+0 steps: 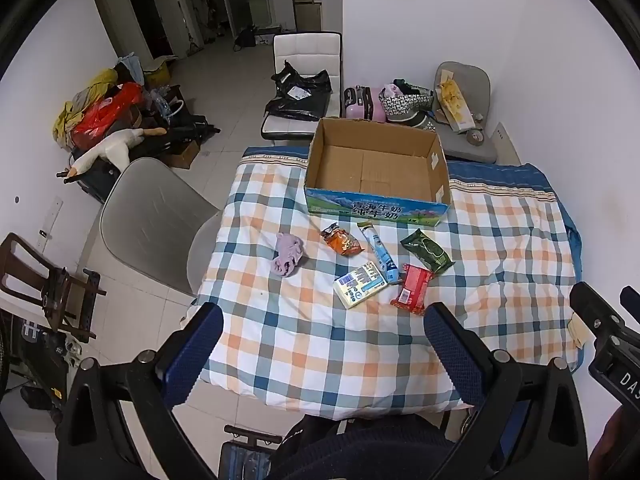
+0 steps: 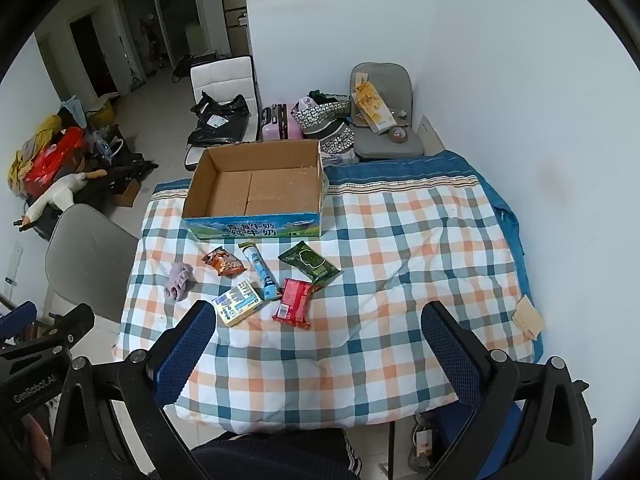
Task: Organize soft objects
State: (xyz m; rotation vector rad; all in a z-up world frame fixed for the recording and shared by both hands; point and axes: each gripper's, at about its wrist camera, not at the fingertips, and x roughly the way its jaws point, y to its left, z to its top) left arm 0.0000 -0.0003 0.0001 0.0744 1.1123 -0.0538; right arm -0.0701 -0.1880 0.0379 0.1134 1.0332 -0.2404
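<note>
1. Judged from the layout, nothing is packed yet: the open brown cardboard box (image 1: 378,168) sits empty at the far side of the checked-quilt worktop (image 1: 500,240).
2. The crumpled lilac soft cloth (image 1: 287,255) and several snack packets lie just before the box.
3. Next likely needs a reach forward to the cloth.
4. Left claw (image 1: 324,344) and right claw (image 2: 320,340) hover near the worktop's front edge, both spread wide, holding nothing.
</note>
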